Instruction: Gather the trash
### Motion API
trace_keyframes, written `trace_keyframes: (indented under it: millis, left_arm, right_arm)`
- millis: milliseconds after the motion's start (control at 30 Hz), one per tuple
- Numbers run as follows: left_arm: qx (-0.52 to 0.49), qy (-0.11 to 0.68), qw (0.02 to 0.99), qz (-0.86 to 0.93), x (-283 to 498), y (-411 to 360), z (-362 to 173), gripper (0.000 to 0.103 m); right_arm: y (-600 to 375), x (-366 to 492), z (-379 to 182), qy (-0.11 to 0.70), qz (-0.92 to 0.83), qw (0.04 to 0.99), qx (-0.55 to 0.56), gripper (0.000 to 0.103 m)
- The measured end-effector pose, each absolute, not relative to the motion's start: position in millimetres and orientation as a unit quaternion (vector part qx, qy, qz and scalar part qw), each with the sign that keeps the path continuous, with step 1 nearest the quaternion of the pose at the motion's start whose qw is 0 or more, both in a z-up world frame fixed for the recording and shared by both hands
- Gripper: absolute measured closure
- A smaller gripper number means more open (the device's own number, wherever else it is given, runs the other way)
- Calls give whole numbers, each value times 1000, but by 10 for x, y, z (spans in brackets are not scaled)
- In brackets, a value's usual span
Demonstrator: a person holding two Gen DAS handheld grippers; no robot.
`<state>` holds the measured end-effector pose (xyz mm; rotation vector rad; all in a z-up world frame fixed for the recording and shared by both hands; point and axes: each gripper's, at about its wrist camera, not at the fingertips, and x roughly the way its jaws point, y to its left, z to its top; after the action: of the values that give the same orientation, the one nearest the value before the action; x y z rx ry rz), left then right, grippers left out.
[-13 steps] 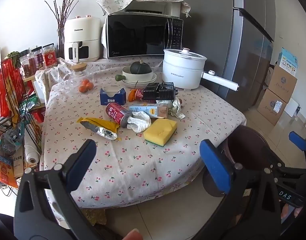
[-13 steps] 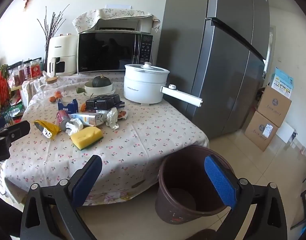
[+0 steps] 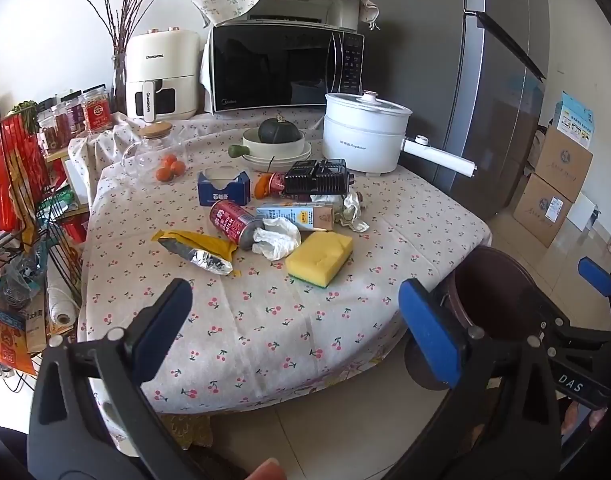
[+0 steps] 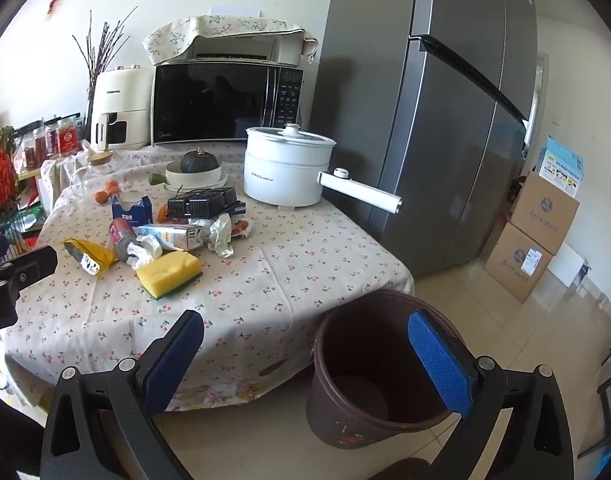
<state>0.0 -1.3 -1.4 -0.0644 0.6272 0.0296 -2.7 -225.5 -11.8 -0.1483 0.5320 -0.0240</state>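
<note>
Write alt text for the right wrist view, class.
Open right gripper hangs over the floor before a cloth-covered table strewn with litter: a can, carton, wrapper and tissue beside a yellow sponge. A brown bin stands empty below.

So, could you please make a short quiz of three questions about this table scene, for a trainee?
1. True or false: the brown bin stands on the floor beside the table.
2. What lies nearest the table's front edge: A) yellow sponge B) red can C) white pot?
3. Fill in: both the left gripper and the right gripper are ____ and hold nothing.

Key: 1 true; 2 A; 3 open.
</note>
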Motion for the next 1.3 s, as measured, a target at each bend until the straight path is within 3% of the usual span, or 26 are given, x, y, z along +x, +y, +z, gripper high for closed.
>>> trace_keyframes:
  millis: [1300]
  left_arm:
    - [-28,334,942,-12,42,-90,-133,0]
  right_arm:
    - [-2361,-42,-108,265,-29,962,-50,0]
